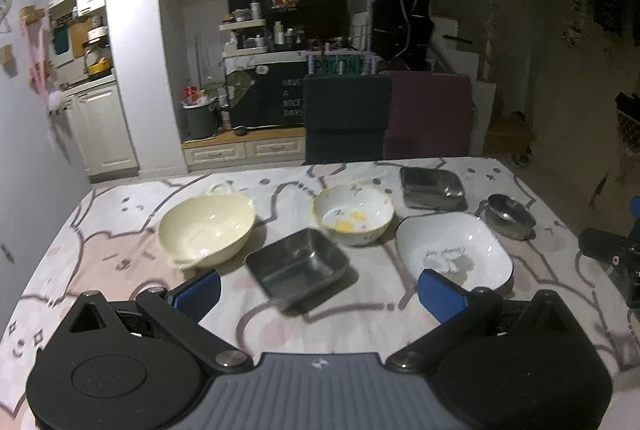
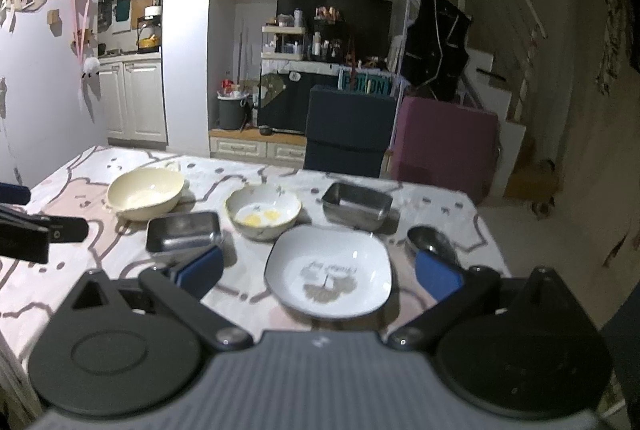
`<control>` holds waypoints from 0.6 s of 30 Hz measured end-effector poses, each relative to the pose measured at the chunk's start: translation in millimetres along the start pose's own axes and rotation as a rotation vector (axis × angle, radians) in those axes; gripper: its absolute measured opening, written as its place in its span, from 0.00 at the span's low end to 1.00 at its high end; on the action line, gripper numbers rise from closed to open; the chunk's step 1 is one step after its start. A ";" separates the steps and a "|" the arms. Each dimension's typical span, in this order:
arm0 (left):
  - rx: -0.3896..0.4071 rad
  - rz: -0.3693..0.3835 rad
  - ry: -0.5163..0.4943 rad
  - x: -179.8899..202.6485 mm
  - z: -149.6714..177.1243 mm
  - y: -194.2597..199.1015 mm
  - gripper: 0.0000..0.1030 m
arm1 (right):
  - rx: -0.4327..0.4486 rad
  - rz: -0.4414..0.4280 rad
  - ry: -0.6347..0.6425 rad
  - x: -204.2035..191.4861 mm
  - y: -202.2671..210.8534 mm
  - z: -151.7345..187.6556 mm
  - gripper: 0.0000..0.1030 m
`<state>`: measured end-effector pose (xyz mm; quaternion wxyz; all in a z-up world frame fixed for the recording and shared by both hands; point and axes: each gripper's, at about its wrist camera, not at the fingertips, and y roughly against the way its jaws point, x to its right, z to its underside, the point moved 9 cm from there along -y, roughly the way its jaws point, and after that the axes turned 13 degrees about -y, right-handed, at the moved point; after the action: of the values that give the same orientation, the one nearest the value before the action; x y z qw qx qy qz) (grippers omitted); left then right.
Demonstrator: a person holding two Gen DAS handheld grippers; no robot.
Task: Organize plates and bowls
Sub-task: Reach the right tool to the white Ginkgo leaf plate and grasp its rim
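**Six dishes spread out, nothing gathered yet**

Both tongs hang over the near edge of the bench point(image 1: 120, 310), jaws apart and empty: left tongs point(image 1: 320, 290), right tongs point(image 2: 320, 272). Nearest the left tongs, at 12 o'clock, sits a square steel tray point(image 1: 298, 262); a white square plate point(image 2: 330, 272) lies between the right tongs' jaws. Beyond: cream bowl point(image 1: 206, 226), flowered bowl point(image 1: 354, 216), second steel tray point(image 1: 432, 188), and a small, probably steel bowl point(image 1: 508, 216). I judge stacking hasn't started; next comes closing on a rim.
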<state>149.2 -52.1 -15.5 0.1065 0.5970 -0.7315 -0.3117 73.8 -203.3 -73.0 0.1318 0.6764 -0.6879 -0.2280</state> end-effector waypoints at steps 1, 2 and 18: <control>0.003 0.005 -0.006 1.9 -6.6 -4.4 1.00 | 0.000 -0.003 0.002 3.4 -3.7 -4.6 1.00; 0.003 0.007 -0.012 3.5 -12.2 -9.4 1.00 | 0.000 -0.007 0.001 6.0 -7.1 -8.7 1.00; -0.019 0.052 0.011 33.3 -76.9 -126.7 1.00 | 0.027 0.038 -0.098 84.2 -109.8 -80.0 1.00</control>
<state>283.3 -120.4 -36.4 0.1245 0.5784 -0.7432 -0.3124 204.4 -295.4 -68.7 0.0934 0.6529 -0.7093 -0.2489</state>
